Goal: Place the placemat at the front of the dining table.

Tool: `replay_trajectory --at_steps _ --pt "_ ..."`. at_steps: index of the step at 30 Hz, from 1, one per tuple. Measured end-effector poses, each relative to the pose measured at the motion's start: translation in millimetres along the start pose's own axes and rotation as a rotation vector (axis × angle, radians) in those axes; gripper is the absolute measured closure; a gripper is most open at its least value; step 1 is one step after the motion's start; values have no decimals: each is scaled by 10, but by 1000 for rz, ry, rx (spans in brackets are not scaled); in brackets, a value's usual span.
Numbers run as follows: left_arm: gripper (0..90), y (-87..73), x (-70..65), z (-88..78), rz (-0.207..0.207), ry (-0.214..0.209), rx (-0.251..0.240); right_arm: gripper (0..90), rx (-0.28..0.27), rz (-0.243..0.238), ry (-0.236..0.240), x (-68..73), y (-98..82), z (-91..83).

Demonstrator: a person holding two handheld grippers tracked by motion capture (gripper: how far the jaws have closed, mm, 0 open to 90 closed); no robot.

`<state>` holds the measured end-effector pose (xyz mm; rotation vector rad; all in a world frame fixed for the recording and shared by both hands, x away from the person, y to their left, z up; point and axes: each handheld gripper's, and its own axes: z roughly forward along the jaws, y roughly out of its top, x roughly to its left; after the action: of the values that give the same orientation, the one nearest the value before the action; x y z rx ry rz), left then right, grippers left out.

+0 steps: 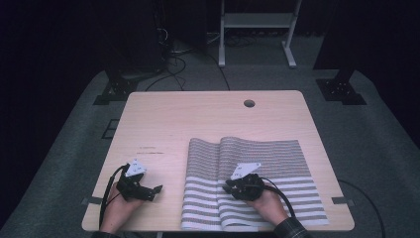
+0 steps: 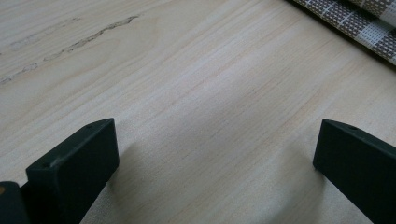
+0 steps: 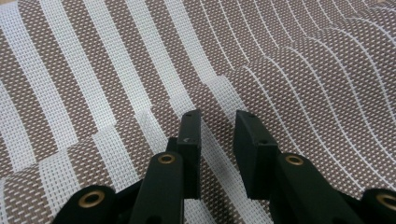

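A brown and white striped woven mat [image 1: 277, 153] lies on the right half of the light wooden table [image 1: 198, 114], with a raised fold running front to back near its left side. My right gripper [image 1: 227, 187] rests low over the mat's front part. In the right gripper view its jaws [image 3: 218, 116] stand a narrow gap apart just short of the fold ridge, with mat weave [image 3: 93, 70] showing between them. My left gripper [image 1: 156, 191] sits on bare wood left of the mat, jaws wide open [image 2: 217, 135] with nothing between them. The mat's edge [image 2: 364, 23] shows ahead of it.
A round cable hole [image 1: 249, 103] is near the table's far edge. A faint scuff mark [image 2: 88, 39] crosses the wood ahead of the left gripper. Beyond the table, a white frame [image 1: 257, 29] and cables [image 1: 173, 59] stand on dark carpet.
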<state>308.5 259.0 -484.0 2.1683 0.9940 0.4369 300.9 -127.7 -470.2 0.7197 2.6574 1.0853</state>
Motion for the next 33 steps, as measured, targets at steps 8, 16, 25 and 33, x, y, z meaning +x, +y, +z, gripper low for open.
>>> replay_trajectory --at_steps 8,16,25,33 --pt "0 0 0 0 0 0 0 447 -51 40 -6 -12 99 -61" --pt "0 0 0 0 0 0 0 182 -17 66 -113 29 235 156" --pt "0 0 -1 0 0 0 0 257 18 66 -117 65 219 257" --pt "0 -1 -2 -2 0 1 1 542 -3 65 -88 83 213 210"
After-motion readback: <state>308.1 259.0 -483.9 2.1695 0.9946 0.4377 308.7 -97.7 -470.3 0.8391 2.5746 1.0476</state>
